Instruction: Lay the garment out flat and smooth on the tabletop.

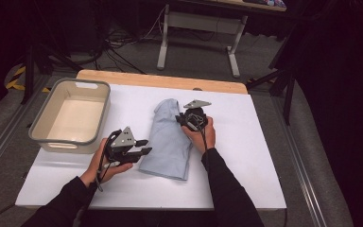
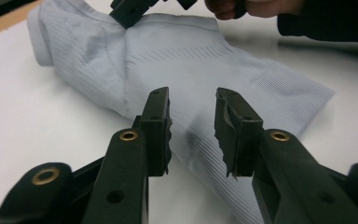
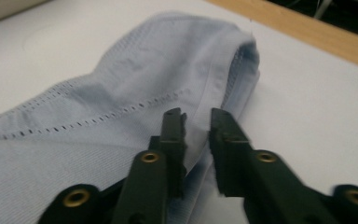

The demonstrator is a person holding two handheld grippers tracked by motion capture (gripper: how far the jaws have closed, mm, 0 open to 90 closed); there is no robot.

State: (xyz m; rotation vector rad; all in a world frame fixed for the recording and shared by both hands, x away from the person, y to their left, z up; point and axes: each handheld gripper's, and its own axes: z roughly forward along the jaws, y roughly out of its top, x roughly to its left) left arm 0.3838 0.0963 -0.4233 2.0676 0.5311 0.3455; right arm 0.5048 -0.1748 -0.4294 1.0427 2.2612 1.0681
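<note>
Folded pale-blue garment (image 1: 169, 139) lies flat at centre of white table (image 1: 246, 156), right of grey tub (image 1: 71, 116). Left gripper (image 1: 142, 147) at garment's near left edge: jaws moderately parted, nothing between pads, cloth beneath. Right gripper (image 1: 183, 118) at garment's far right edge: jaws narrowly parted over hem, no grip evident.

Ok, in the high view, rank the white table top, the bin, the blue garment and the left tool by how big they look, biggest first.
1. Table top, largest by far.
2. Bin.
3. Garment, somewhat smaller than the bin.
4. Left tool, smallest, though it sits above the table, nearer the camera, so it looks bigger than it is.
</note>
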